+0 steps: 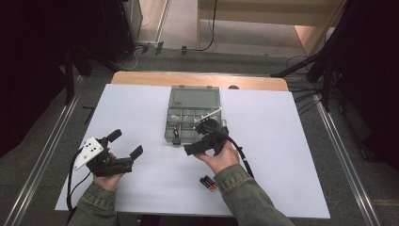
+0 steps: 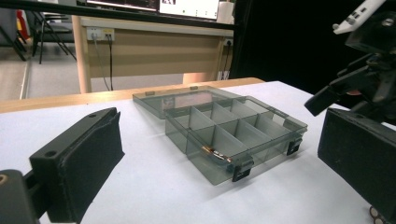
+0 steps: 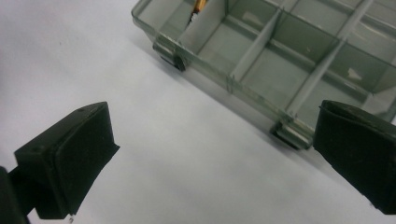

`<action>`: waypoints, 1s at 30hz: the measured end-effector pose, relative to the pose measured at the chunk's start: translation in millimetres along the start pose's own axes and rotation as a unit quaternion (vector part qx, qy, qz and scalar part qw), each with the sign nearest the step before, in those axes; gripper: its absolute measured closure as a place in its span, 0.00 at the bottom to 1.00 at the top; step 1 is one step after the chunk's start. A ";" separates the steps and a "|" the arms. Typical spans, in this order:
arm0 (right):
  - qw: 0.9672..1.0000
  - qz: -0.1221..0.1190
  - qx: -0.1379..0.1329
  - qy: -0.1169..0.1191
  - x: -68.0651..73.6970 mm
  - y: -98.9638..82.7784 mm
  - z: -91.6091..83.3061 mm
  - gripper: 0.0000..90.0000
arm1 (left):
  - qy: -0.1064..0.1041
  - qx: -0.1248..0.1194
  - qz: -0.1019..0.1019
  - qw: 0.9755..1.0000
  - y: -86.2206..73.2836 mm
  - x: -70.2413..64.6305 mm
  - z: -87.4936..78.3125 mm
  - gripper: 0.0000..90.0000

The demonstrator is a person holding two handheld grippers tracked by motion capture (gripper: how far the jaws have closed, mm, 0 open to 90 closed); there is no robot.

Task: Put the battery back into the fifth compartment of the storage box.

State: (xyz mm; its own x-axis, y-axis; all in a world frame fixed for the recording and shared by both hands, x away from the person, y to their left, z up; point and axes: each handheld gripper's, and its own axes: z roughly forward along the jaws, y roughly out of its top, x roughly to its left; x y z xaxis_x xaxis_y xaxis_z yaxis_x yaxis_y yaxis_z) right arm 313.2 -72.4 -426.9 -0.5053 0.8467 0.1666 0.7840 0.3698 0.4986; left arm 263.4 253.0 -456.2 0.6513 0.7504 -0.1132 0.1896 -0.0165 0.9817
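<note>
A smoky clear compartment box [image 1: 168, 123] lies mid-table, its lid folded back flat. One battery [image 1: 176, 131] rests in its front left compartment. Two more batteries [image 1: 208, 183] lie on the white table beside the right wrist. My right gripper [image 1: 201, 137] hovers at the box's front edge, jaws wide apart with nothing between them. In the right gripper view the box's front wall [image 3: 252, 93] and the battery [image 3: 200, 5] show beyond the black pads [image 3: 70, 158]. My left gripper [image 1: 124, 143] is open and empty at the left, facing the box [image 2: 180, 135] and its battery [image 2: 215, 154].
A white sheet covers the table [image 1: 282, 141], with a bare wooden strip [image 1: 141, 77] at the far edge. Metal rails run along both sides on the floor. Cables trail from each gripper toward the near edge.
</note>
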 end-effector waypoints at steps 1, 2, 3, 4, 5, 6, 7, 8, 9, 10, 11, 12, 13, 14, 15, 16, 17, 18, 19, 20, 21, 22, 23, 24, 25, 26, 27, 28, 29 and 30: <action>1.000 -0.001 0.001 0.000 -0.7 -2.0 -0.7 0.00 | 0.000 0.000 0.000 1.000 -0.1 -0.2 0.0 0.00; 1.000 -0.001 0.002 0.000 -1.4 -4.4 -2.0 0.00 | -0.001 0.001 0.001 1.000 -0.1 -0.3 0.0 0.00; 1.000 -0.002 0.001 -0.001 -2.7 -7.5 -3.7 0.00 | -0.001 0.000 0.001 1.000 -0.1 -0.3 0.0 0.00; 1.000 -0.002 0.001 -0.001 -3.0 -8.7 -4.6 0.00 | -0.001 0.000 0.001 1.000 -0.1 -0.4 -0.2 0.00; 1.000 -0.003 0.000 -0.001 -3.6 -10.1 -5.7 0.00 | 0.000 0.000 0.002 1.000 -0.1 -0.5 -0.3 0.00; 1.000 -0.006 0.000 -0.001 -4.4 -11.4 -6.8 0.00 | 0.000 0.000 0.003 1.000 -0.1 -0.4 -0.5 0.00; 1.000 -0.006 0.003 -0.002 -4.2 -12.5 -7.8 0.00 | 0.000 0.000 0.003 1.000 -0.1 -0.4 -0.6 0.00; 1.000 -0.012 0.005 -0.002 -4.7 -13.6 -8.7 0.00 | 0.001 0.000 0.003 1.000 -0.1 -0.4 -0.7 0.00; 1.000 -0.016 0.006 -0.005 -4.2 -15.3 -10.3 0.00 | 0.001 0.000 0.003 1.000 -0.1 -0.4 -0.7 0.00; 1.000 -0.018 0.010 -0.007 -3.7 -16.3 -11.7 0.00 | 0.000 0.000 0.003 1.000 -0.1 -0.3 -0.7 0.00; 1.000 -0.024 0.011 -0.006 -3.4 -17.9 -12.5 0.00 | 0.001 0.000 0.003 1.000 -0.2 -0.4 -0.7 0.00; 1.000 -0.027 0.013 -0.008 -3.1 -19.6 -13.5 0.00 | 0.000 0.000 0.003 1.000 -0.2 -0.5 -0.6 0.00; 0.999 -0.028 0.016 -0.010 -3.1 -21.4 -14.6 0.00 | 0.000 0.001 0.003 1.000 -0.2 -0.5 -0.7 0.00; 0.999 -0.032 0.016 -0.010 -3.5 -23.2 -15.2 0.00 | 0.000 0.000 0.003 1.000 -0.2 -0.6 -0.6 0.00; 0.999 -0.033 0.018 -0.010 -3.7 -25.0 -15.4 0.00 | 0.000 0.000 0.002 1.000 -0.3 -0.7 -0.5 0.00; 0.999 -0.034 0.021 -0.013 -4.3 -26.5 -15.7 0.00 | 0.000 0.000 0.002 1.000 -0.3 -0.9 -0.5 0.00; 0.999 -0.034 0.025 -0.013 -4.6 -28.0 -15.9 0.00 | 0.000 0.000 0.002 1.000 -0.3 -1.0 -0.5 0.00; 0.999 -0.036 0.026 -0.015 -5.6 -29.4 -15.7 0.00 | 0.000 0.000 0.002 1.000 -0.3 -1.1 -0.5 0.00; 0.999 -0.036 0.029 -0.017 -6.2 -30.7 -15.5 0.00 | 0.000 0.000 0.002 1.000 -0.3 -1.2 -0.4 0.00; 0.998 -0.039 0.034 -0.019 -7.5 -33.5 -15.2 0.00 | 0.001 0.000 0.002 1.000 -0.4 -1.2 -0.4 0.00; 0.998 -0.039 0.034 -0.019 -7.5 -33.5 -15.2 0.00 | 0.000 0.000 0.002 1.000 -0.4 -1.2 -0.4 0.00; 0.998 -0.040 0.035 -0.019 -8.2 -34.5 -14.8 0.00 | 0.000 0.000 0.002 1.000 -0.4 -1.1 -0.4 0.00; 0.998 -0.040 0.040 -0.020 -8.7 -36.1 -14.5 0.00 | 0.000 0.000 0.002 1.000 -0.4 -1.1 -0.3 0.00; 0.998 -0.041 0.042 -0.020 -9.5 -37.4 -14.3 0.00 | 0.001 0.000 0.002 1.000 -0.5 -1.2 -0.4 0.00; 0.998 -0.041 0.045 -0.021 -10.2 -38.8 -14.3 0.00 | 0.001 0.000 0.002 1.000 -0.4 -1.1 -0.5 0.00; 0.998 -0.040 0.046 -0.022 -11.0 -40.3 -14.0 0.00 | 0.001 0.000 0.002 1.000 -0.4 -1.1 -0.6 0.00; 0.998 -0.040 0.047 -0.022 -11.9 -41.6 -14.0 0.00 | 0.001 0.000 0.002 1.000 -0.4 -1.1 -0.6 0.00; 0.998 -0.038 0.047 -0.022 -12.7 -43.1 -13.9 0.00 | 0.001 0.001 0.003 1.000 -0.5 -1.0 -0.6 0.00; 0.998 -0.039 0.048 -0.022 -13.8 -44.6 -13.7 0.00 | 0.001 0.000 0.003 1.000 -0.5 -1.2 -0.5 0.00; 0.998 -0.037 0.050 -0.021 -14.4 -46.2 -13.2 0.00 | 0.001 0.001 0.003 1.000 -0.5 -1.2 -0.5 0.00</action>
State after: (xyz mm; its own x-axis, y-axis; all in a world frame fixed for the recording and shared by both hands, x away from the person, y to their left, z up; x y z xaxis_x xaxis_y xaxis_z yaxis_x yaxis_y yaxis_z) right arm 279.5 -106.7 -441.1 -0.5502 0.8295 0.0959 0.7779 0.4675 0.4199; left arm 262.2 252.5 -456.5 0.6511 0.7515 -0.1066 0.1867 -0.0224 0.9822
